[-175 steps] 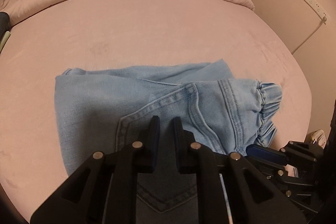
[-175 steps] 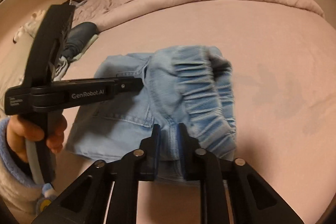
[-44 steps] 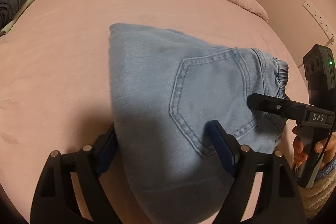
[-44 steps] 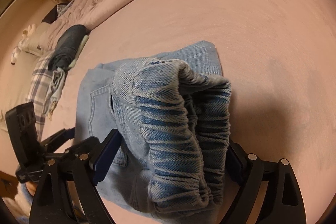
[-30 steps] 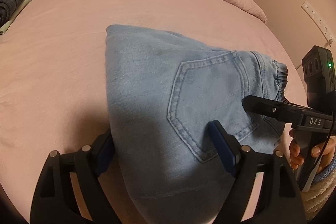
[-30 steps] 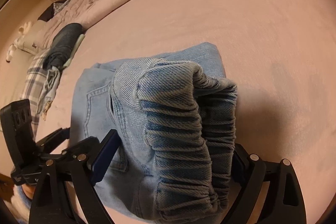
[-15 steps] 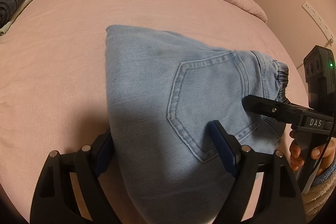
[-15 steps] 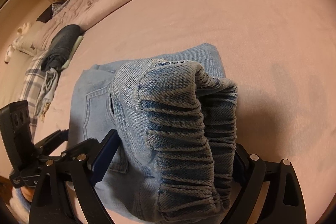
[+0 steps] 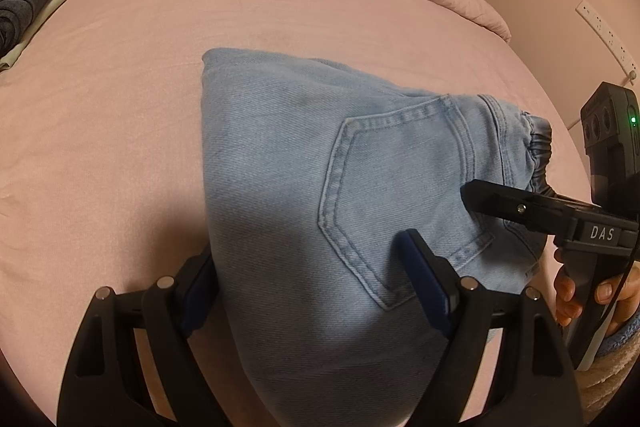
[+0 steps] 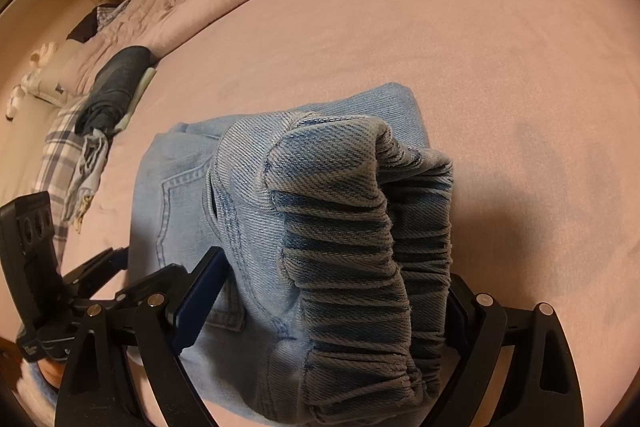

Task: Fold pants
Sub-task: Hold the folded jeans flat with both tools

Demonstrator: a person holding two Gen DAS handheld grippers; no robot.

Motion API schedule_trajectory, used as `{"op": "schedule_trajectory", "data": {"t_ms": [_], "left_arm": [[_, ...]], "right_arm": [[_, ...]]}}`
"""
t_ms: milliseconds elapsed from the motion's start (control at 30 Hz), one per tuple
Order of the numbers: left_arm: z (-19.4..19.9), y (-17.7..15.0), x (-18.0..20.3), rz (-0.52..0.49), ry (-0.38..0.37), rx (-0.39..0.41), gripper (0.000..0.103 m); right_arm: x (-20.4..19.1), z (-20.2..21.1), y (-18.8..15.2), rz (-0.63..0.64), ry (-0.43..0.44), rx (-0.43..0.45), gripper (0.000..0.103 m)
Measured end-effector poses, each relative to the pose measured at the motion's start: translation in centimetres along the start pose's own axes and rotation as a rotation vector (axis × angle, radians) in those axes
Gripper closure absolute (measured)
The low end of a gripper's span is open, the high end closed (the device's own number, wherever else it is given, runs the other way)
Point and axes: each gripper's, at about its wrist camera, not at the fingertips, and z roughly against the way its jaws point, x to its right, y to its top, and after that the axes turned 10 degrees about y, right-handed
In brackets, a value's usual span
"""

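- The bed (image 9: 120,107) carries the folded pants (image 9: 320,167), which lie directly in front of both tools.
- The left hand-held gripper (image 9: 312,291) is spread wide around the bundle's folded end; the right hand-held gripper (image 10: 332,303) straddles the waistband (image 10: 360,247); I cannot tell if either squeezes.
- Risk: lifting unevenly may let the thick layers slide and unfold.
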Motion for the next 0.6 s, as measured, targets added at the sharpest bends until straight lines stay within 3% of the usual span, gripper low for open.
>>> {"op": "schedule_trajectory", "data": {"t_ms": [267,600], "left_arm": [[0.0,0.0,0.09,0.0,0.007,-0.001,0.021],[0.43,-0.1,0.2,0.004,0.037,0.004,0.038]], "right_arm": [[-0.16,-0.04,-0.04,-0.001,-0.008,0.001,0.01],[-0.59,0.0,-0.28,-0.005,-0.031,0.013,0.012]]}}
